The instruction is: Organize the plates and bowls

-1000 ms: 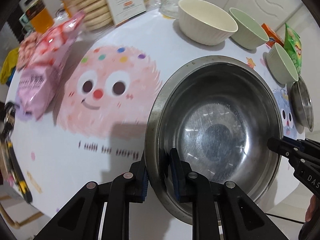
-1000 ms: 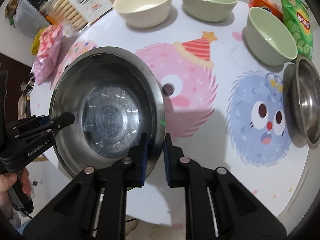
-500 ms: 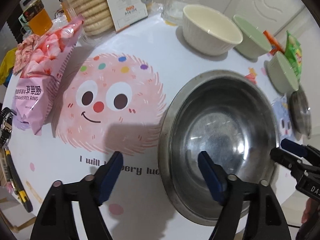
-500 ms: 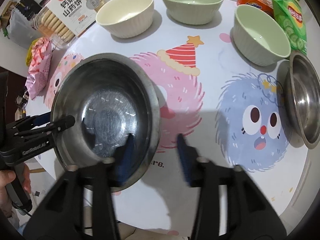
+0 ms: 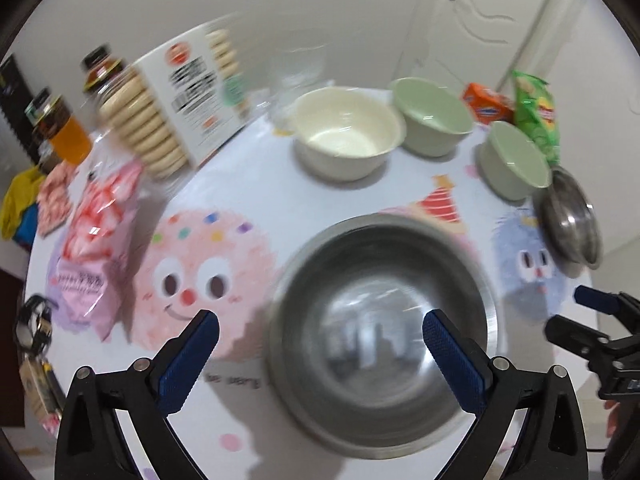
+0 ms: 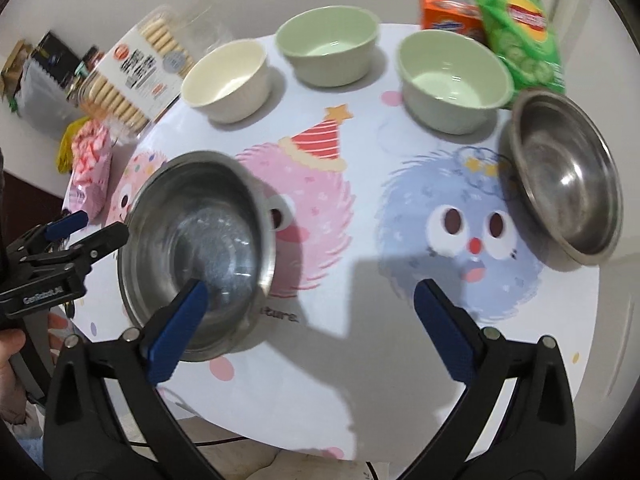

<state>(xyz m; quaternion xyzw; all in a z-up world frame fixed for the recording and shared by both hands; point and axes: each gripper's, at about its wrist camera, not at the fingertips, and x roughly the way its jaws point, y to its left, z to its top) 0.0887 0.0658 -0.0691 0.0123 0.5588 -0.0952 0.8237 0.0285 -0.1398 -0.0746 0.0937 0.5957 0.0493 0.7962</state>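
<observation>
A large steel bowl (image 5: 380,320) (image 6: 200,248) sits on the round cartoon-print table (image 6: 340,320) near its front edge. My left gripper (image 5: 320,334) is open and empty, pulled back above the bowl's near side. My right gripper (image 6: 310,300) is open and empty, to the right of that bowl; its left finger overlaps the bowl's rim in view. A smaller steel bowl (image 6: 568,176) (image 5: 572,220) sits at the right edge. A cream bowl (image 6: 226,80) (image 5: 346,136) and two green bowls (image 6: 328,50) (image 6: 454,76) stand in a row at the back.
A biscuit box (image 6: 136,76), a pink snack bag (image 5: 92,248) and orange jars (image 5: 64,128) crowd the left side. A green chip bag (image 6: 516,24) and an orange box (image 6: 448,16) stand at the back right. The other gripper shows at the right in the left wrist view (image 5: 592,328).
Both grippers let go of the large steel bowl's rim, opened wide and pulled back. The bowl now rests on the table.
</observation>
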